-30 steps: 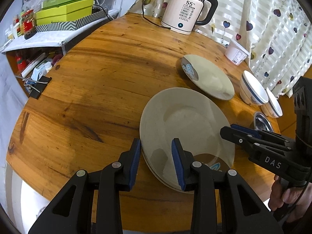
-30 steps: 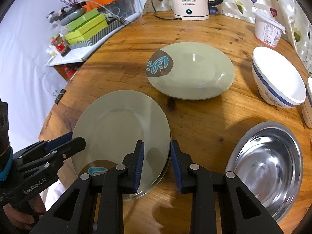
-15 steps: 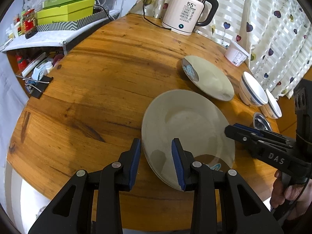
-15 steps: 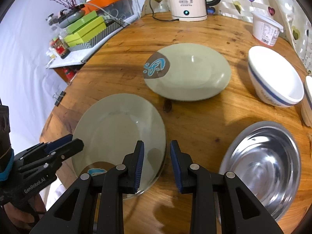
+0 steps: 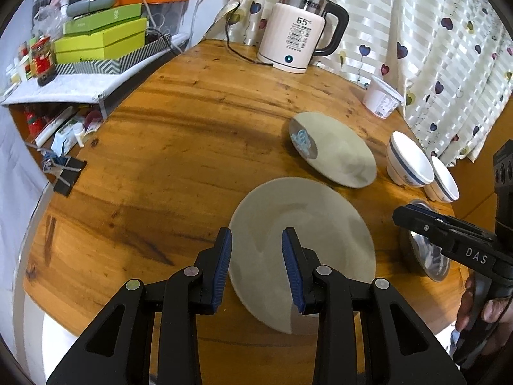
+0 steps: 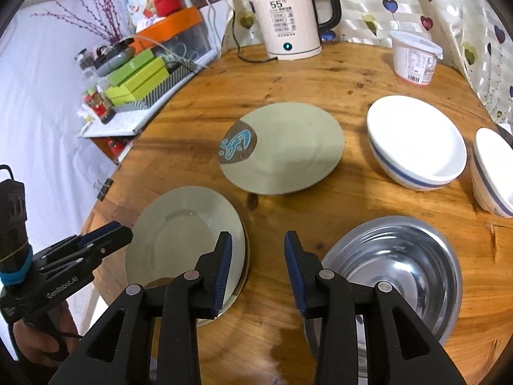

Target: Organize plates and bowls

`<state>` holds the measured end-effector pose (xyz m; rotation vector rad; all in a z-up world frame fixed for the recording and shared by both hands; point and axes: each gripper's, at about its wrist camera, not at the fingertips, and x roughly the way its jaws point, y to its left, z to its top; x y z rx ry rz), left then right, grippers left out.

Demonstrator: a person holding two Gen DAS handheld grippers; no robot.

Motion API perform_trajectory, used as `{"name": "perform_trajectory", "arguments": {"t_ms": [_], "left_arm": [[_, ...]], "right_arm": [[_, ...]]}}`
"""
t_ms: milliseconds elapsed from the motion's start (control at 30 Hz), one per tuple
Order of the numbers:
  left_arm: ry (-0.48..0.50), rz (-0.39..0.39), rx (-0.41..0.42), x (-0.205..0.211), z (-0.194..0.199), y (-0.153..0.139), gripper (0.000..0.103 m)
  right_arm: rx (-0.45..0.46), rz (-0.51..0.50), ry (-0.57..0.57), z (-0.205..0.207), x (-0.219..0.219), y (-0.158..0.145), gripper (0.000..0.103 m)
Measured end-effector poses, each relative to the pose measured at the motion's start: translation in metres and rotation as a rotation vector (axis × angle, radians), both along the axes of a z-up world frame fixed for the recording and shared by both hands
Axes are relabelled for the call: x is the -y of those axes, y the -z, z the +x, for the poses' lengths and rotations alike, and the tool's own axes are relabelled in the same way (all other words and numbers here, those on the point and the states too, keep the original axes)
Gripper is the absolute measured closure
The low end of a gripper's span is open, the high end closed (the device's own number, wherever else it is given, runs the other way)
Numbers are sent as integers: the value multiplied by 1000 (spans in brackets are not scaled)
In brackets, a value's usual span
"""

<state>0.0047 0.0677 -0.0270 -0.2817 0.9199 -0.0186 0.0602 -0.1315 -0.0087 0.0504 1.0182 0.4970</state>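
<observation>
We see only part of the steel bowl (image 5: 428, 250) from the left camera, since the right gripper (image 6: 256, 266) crosses in front of it; from the right camera its near edge is covered by the gripper's own finger. Whether the near plate (image 5: 301, 243) is 1 plate or a stack of 2 we cannot tell for sure (a second rim seems to peek out under it in the right view). The left gripper (image 5: 256, 266) hovers over that plate's near edge, jaws apart and gripping nothing. The right gripper hangs between the near plate and the steel bowl, jaws also spread wide and empty. The near plate is plain grey-green, lying flat on the round wooden table (image 5: 166, 160). Beyond it lies a second plate (image 6: 285, 150) with a blue-and-brown mark, and 2 white bowls (image 6: 416, 147) with blue bands stand at the right.
</observation>
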Motion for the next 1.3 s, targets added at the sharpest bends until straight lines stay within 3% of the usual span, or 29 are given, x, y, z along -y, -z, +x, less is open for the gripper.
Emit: {"name": "perform_trajectory", "arguments": {"t_ms": [900,1300], "left_arm": [[59,0,7,13,34,-8,69],[114,-23,14,15,67,-14,69]], "right_arm": [[-48,46,93,24,27,-3,68],[-89,80,146,47,39,2,68]]}}
